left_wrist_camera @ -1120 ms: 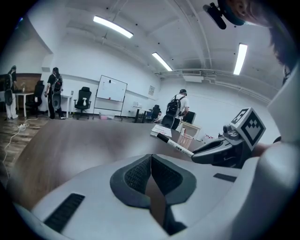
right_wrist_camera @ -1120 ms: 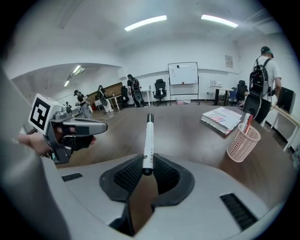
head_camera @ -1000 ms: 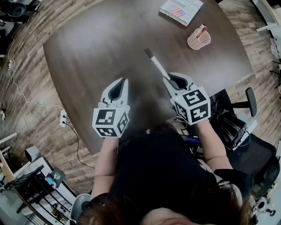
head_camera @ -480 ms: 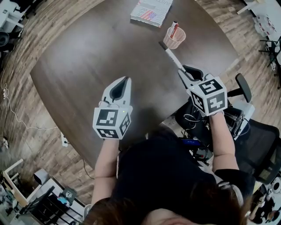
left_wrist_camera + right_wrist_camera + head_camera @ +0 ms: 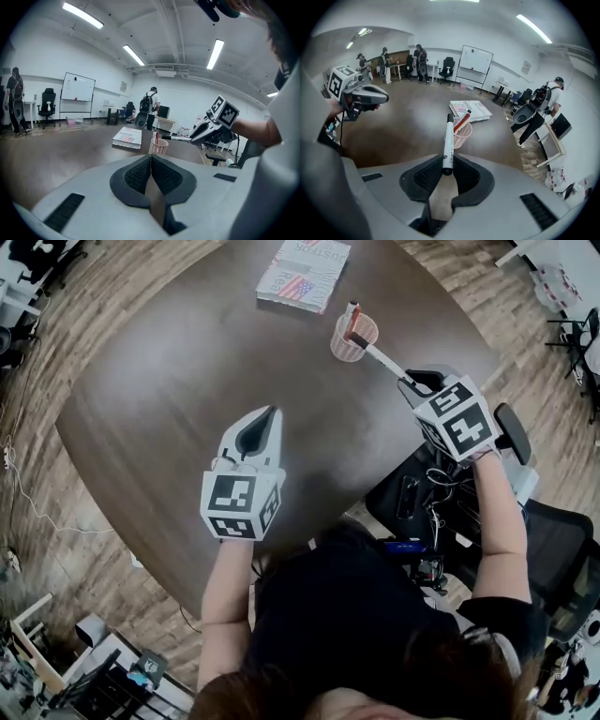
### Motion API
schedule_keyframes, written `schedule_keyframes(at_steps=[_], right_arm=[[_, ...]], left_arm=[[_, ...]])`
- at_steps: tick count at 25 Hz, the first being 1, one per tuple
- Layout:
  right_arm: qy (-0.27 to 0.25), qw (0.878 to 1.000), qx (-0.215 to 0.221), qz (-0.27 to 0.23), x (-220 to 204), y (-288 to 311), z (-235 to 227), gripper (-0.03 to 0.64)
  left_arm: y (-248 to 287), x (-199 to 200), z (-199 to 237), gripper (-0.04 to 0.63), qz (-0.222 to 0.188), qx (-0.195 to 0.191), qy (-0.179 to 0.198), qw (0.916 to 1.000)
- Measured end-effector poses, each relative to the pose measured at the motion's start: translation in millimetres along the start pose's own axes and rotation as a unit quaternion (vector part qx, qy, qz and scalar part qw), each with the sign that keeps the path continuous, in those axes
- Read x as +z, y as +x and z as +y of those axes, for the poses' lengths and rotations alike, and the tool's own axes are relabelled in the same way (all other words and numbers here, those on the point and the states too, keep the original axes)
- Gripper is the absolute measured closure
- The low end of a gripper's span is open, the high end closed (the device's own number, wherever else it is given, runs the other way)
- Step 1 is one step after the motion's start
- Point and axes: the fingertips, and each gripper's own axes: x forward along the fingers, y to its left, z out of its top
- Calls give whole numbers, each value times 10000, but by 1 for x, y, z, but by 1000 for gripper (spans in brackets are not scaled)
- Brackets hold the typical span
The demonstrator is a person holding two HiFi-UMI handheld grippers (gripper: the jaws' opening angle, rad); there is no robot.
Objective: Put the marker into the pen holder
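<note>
My right gripper (image 5: 415, 383) (image 5: 447, 172) is shut on a white marker (image 5: 379, 356) (image 5: 448, 144) with a black cap, which sticks out ahead of the jaws. The marker's capped tip hangs just over the rim of the pink mesh pen holder (image 5: 352, 338) (image 5: 461, 133) (image 5: 158, 146), which stands on the dark round table (image 5: 206, 381) and holds a red pen (image 5: 350, 315) (image 5: 462, 122). My left gripper (image 5: 270, 412) (image 5: 151, 164) hovers over the table's middle, shut with nothing in it. In the left gripper view the right gripper (image 5: 205, 132) shows to the right of the holder.
A book with a flag cover (image 5: 304, 275) (image 5: 471, 110) (image 5: 127, 137) lies behind the pen holder. The table's edge runs close under the right gripper, with a black office chair (image 5: 487, 502) beside it. People stand in the room's background (image 5: 151, 107).
The right gripper has carried the marker up and to the right until its tip is at the pen holder. The left gripper has shifted only slightly.
</note>
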Motion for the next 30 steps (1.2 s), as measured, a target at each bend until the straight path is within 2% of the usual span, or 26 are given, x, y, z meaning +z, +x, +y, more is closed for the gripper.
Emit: schedule_keyframes(at_steps=[6,10,15,20,27,30], right_arm=[[-718,9959,253,483,5,14,-18,532],[-1313,9864,431,893,7,24,-27,532],[-2090,9666,539,1382,7,35,-37,532],[-2880,9413,435,1705,20,47,-46,531],[-3573,9086,401,2127,25,59,-51,531],[-3775,9009,363,2113,29,62,-51,531]], left_arm=[[21,5,-4,568,124,-53,48,9999],[34,6,-3,568,154,-77,43,9998],[42,5,-1,568,169,-63,17,9998],[44,5,6,568,179,-51,-28,9998],[45,2,14,568,208,-18,-89,9997],[45,1,17,568,195,-1,-110,9998]])
